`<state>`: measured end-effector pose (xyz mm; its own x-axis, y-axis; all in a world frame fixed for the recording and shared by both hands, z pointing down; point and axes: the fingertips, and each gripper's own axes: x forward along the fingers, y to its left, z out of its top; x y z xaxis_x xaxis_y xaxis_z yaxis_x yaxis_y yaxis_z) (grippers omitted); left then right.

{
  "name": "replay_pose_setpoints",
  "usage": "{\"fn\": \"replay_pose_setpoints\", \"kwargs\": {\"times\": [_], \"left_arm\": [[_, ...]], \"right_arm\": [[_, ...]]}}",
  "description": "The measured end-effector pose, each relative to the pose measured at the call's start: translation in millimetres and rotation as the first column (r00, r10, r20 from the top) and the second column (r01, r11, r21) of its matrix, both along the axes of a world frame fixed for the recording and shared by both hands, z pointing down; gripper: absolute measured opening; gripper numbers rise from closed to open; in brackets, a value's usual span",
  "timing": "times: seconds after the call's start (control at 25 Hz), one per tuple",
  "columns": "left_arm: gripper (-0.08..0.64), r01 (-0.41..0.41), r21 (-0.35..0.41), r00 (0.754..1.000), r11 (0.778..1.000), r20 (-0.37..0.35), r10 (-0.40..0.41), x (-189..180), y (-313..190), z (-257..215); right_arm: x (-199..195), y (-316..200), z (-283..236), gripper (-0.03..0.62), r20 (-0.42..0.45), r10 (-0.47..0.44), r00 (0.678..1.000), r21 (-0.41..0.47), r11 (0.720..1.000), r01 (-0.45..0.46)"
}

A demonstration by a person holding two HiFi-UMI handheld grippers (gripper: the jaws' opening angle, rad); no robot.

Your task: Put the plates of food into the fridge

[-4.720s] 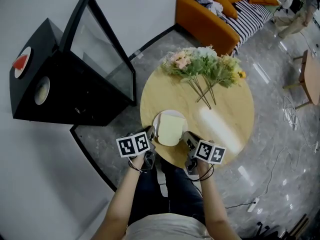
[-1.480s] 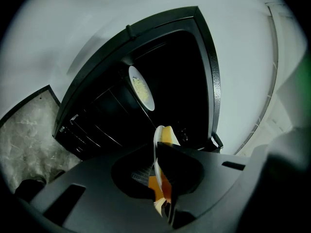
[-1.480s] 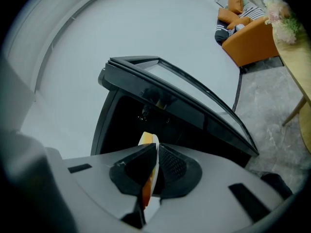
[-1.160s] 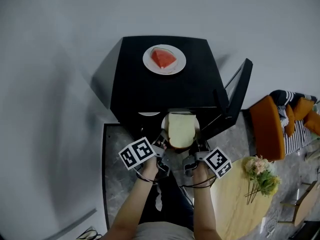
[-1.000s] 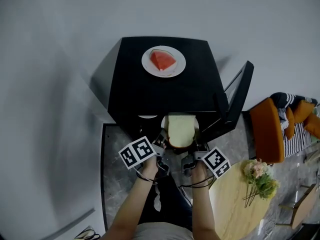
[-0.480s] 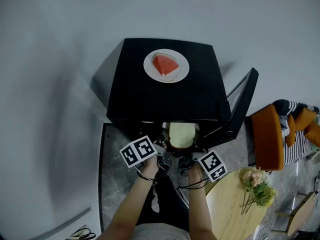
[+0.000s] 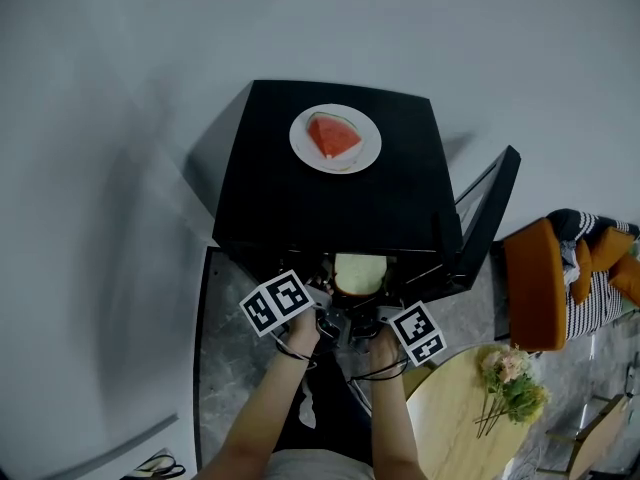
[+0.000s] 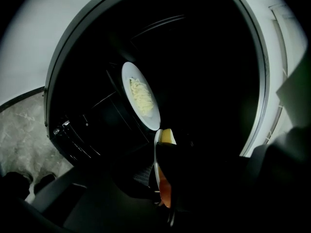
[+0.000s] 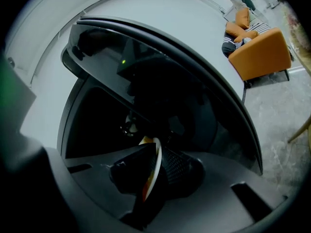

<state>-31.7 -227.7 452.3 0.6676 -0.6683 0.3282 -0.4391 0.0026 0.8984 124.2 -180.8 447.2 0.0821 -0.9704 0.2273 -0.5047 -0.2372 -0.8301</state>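
Observation:
A white plate with a pale yellow slab of food (image 7: 359,272) is half inside the black fridge (image 7: 330,203), at its open front. My left gripper (image 7: 328,318) and right gripper (image 7: 372,320) each clamp an edge of that plate. The left gripper view shows the plate rim (image 8: 156,164) edge-on between dark jaws; the right gripper view shows the plate rim (image 9: 153,174) the same way. Inside, a second white plate with pale noodles (image 8: 140,101) rests on a wire shelf. A plate with a red watermelon slice (image 7: 335,138) lies on the fridge's top.
The fridge's glass door (image 7: 487,218) stands swung open to the right. A round wooden table (image 7: 470,418) with a flower bunch (image 7: 510,386) is at lower right. An orange sofa (image 7: 560,278) sits further right. A grey wall is behind the fridge.
The plate with the yellow slab went from the round table to the fridge, and in the last second slid further into the opening. Both grippers followed it forward and drew closer together.

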Motion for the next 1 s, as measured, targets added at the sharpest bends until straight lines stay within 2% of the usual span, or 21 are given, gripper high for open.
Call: {"fn": "replay_pose_setpoints", "kwargs": {"times": [0.24, 0.32, 0.4, 0.48, 0.56, 0.64, 0.68, 0.84, 1.0], "left_arm": [[0.026, 0.02, -0.019, 1.0, 1.0, -0.02, -0.02, 2, -3, 0], [0.025, 0.022, -0.028, 0.999, 0.999, -0.033, -0.023, 4, -3, 0], [0.025, 0.023, -0.037, 0.999, 0.999, -0.043, -0.025, 5, -3, 0], [0.025, 0.023, -0.04, 0.999, 0.999, -0.046, -0.025, 6, -4, 0], [0.025, 0.021, -0.038, 0.999, 0.999, -0.047, -0.023, 7, -4, 0], [0.025, 0.016, -0.036, 0.999, 0.999, -0.048, -0.018, 8, -4, 0], [0.025, 0.014, -0.035, 0.999, 0.999, -0.048, -0.016, 8, -5, 0], [0.025, 0.008, -0.035, 0.999, 0.999, -0.041, -0.01, 9, -5, 0], [0.025, -0.008, -0.034, 0.999, 0.999, -0.044, 0.007, 11, -4, 0]], "right_arm": [[-4, 7, -2, 0.031, -0.003, -0.048, 0.999, 0.001, 0.999, 0.048], [-5, 18, -5, 0.037, -0.055, -0.063, 0.997, -0.008, 0.998, 0.062], [-7, 37, -5, 0.037, -0.158, -0.084, 0.984, -0.041, 0.996, 0.079], [-16, 55, 0, 0.035, -0.3, -0.129, 0.945, -0.082, 0.991, 0.109], [-38, 64, 8, 0.034, -0.437, -0.235, 0.868, -0.133, 0.972, 0.196], [-63, 64, 16, 0.025, -0.501, -0.338, 0.797, -0.181, 0.941, 0.285], [-72, 62, 19, 0.023, -0.505, -0.367, 0.781, -0.192, 0.93, 0.313], [-89, 46, 21, 0.017, -0.487, -0.405, 0.774, -0.2, 0.914, 0.353], [-93, 36, 17, 0.014, -0.452, -0.403, 0.796, -0.184, 0.915, 0.358]]}}
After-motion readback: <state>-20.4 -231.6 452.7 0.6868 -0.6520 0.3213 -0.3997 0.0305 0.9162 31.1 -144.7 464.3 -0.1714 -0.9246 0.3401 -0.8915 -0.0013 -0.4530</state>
